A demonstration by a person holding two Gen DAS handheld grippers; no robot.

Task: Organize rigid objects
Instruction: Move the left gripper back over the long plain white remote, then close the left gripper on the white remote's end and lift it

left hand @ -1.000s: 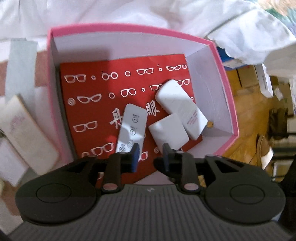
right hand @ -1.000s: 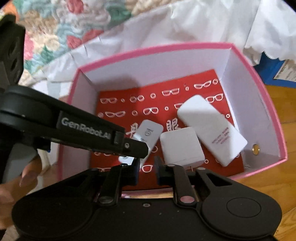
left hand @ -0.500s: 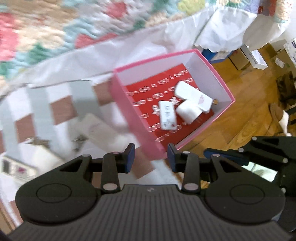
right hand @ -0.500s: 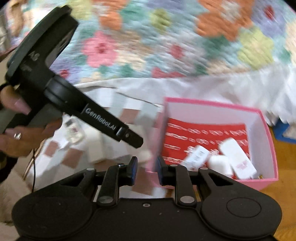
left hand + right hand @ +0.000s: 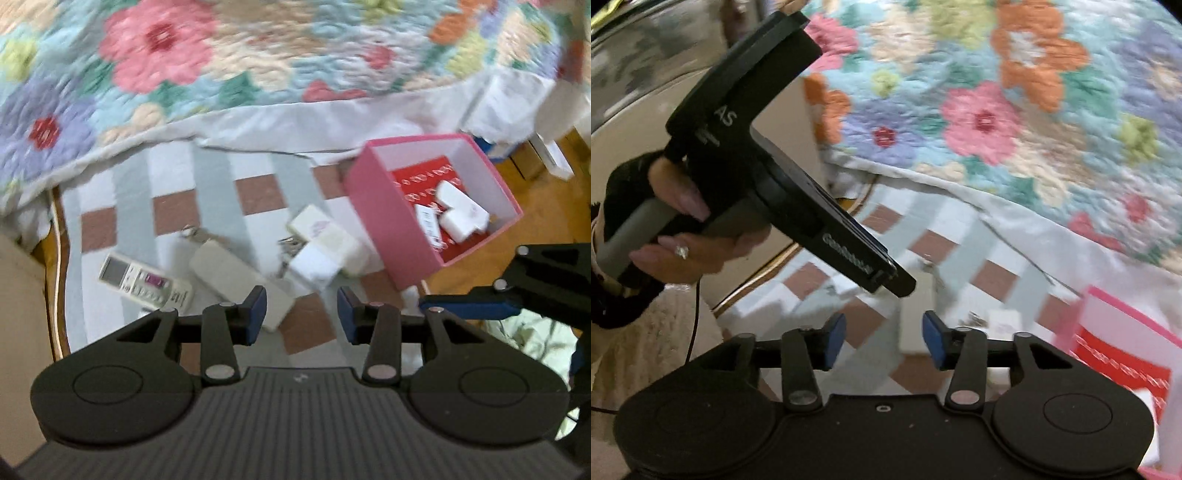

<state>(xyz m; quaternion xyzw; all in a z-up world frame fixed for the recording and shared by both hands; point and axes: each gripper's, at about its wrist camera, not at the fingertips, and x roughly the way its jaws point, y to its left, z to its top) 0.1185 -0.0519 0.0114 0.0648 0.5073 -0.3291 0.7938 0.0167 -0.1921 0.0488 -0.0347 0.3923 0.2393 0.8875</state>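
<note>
A pink box (image 5: 388, 221) with a red printed liner stands at the right and holds three white devices (image 5: 458, 218). On the checked cloth lie a white remote with a display (image 5: 144, 282), a long white case (image 5: 236, 284), white boxes (image 5: 321, 240) and keys (image 5: 192, 232). My left gripper (image 5: 302, 317) hovers above the case and boxes, its jaws opening with nothing between them. My right gripper (image 5: 884, 345) hangs above the cloth left of the pink box (image 5: 1123, 314), its jaws also opening and empty. A hand holds the left gripper (image 5: 897, 286) just ahead of it.
A flowered quilt (image 5: 258, 55) with a white border covers the bed behind the cloth. Wooden floor (image 5: 546, 206) and cardboard boxes lie beyond the pink box. A pale panel (image 5: 18, 314) borders the cloth's left edge.
Both grippers have risen out of the pink box and swung left, so the cloth and its loose items now fill the views. Both pairs of jaws stand wider.
</note>
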